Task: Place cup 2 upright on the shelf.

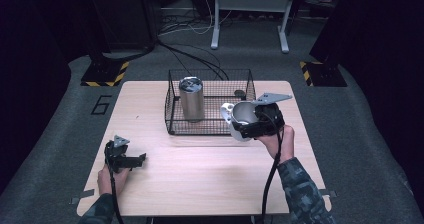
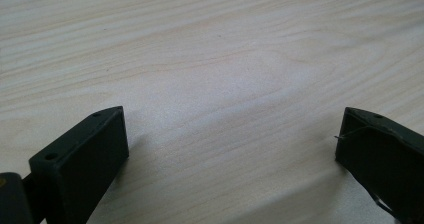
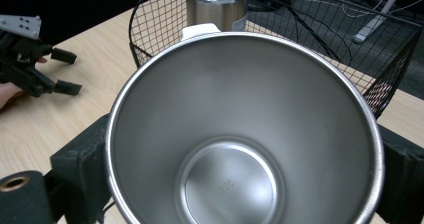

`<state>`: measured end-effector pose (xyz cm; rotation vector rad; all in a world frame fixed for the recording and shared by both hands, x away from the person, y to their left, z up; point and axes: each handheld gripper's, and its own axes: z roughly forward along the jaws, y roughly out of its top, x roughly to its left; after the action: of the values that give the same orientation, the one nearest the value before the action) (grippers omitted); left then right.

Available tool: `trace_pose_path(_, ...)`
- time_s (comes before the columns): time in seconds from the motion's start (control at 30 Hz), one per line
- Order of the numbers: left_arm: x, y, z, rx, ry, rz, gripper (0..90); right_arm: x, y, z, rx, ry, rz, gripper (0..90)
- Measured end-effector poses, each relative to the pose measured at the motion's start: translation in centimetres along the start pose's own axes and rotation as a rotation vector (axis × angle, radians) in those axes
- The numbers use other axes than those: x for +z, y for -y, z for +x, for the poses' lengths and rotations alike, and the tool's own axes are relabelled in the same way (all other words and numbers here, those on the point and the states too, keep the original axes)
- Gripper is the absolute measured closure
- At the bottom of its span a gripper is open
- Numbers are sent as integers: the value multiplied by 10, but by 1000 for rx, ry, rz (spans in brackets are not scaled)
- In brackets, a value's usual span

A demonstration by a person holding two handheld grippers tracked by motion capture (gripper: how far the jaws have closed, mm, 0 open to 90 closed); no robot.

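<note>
A: Where's the steel cup rn?

B: Clamped in the right gripper, one jaw on each side of the cup wall. In the right gripper view the black jaws press its outer sides left & right, open mouth facing the cam, bare inside. It has a white handle on the far side.

A: And vs the basket?

B: Held off the table, tipped on its side, right at the front right corner of the wire basket. A lidded steel tumbler stands upright inside the basket, left part.

A: Left gripper?

B: Low over the table's front left, well apart from the cup. Jaws spread wide, nothing btwn them, just bare wood in the left gripper view.
</note>
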<state>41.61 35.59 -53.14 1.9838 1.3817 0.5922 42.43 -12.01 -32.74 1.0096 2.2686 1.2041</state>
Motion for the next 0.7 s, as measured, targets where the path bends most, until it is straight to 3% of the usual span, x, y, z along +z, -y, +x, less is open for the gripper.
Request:
trace_pose_path(0.33,0,0,0,-4,-1,-1,3,7,-11,-8,23,10,-2,61)
trace_pose_path(0.7,0,0,0,2,0,3,3,15,-28,-12,-1,31,-17,61)
